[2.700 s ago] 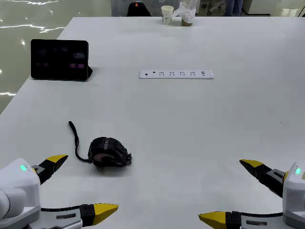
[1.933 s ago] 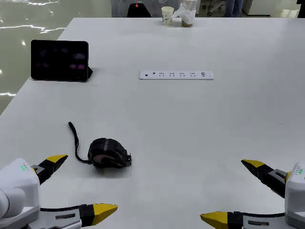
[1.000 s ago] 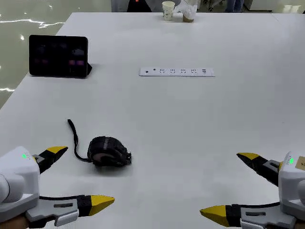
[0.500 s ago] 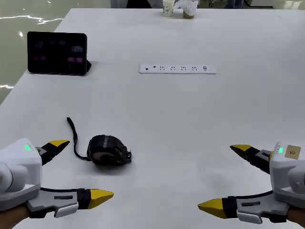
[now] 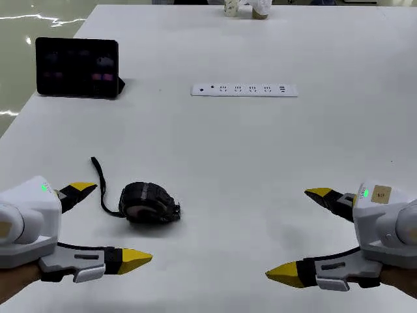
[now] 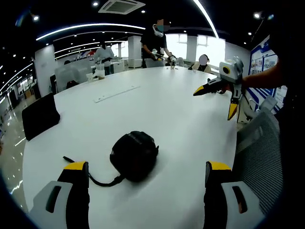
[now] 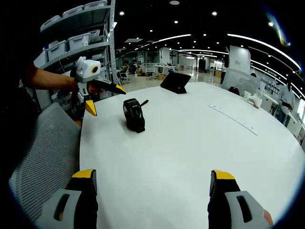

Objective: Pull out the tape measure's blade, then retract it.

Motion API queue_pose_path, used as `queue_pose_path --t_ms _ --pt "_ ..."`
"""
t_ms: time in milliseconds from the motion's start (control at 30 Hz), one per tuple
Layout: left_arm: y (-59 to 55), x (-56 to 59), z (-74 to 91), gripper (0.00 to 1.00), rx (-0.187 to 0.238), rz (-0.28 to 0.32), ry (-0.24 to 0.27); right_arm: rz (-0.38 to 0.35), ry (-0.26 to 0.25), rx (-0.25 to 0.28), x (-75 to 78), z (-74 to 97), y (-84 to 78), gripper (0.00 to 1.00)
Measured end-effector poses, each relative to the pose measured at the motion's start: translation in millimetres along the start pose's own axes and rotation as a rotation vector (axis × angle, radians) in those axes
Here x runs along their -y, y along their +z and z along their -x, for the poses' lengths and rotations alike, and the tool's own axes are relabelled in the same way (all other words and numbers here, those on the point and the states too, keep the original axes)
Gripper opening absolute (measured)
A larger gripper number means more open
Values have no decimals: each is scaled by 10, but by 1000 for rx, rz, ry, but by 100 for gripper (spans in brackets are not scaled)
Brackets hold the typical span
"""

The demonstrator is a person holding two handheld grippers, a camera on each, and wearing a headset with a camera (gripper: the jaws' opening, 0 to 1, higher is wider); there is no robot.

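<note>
Plainly, left tool (image 5: pixel 118 222) and right tool (image 5: pixel 290 233) gape released, apart from the tape measure (image 5: pixel 146 203).

Top edge cuts off paper cup (image 5: pixel 230 8); tablet (image 5: pixel 77 66) screen content blurred; tape measure (image 5: pixel 147 203) blade tip indiscernible.

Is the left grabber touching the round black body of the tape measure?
Apart. In the head view, bare table shows between the body of the tape measure and both jaws of the open left gripper.
</note>
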State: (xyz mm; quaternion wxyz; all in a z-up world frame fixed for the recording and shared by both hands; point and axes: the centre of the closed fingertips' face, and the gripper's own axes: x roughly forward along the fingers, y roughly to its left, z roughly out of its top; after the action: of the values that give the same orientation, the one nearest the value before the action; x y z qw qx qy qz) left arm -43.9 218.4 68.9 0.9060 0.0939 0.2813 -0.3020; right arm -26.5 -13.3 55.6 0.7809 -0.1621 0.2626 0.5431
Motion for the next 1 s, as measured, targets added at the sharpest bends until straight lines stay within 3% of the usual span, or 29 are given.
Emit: queue_pose_path --t_ms 767,1000 --pt "22 -89 -163 97 -57 -66 -65 44 67 -23 74 -238 32 99" --pt "20 -104 -223 92 -79 -98 -95 67 103 -19 77 -325 81 92"
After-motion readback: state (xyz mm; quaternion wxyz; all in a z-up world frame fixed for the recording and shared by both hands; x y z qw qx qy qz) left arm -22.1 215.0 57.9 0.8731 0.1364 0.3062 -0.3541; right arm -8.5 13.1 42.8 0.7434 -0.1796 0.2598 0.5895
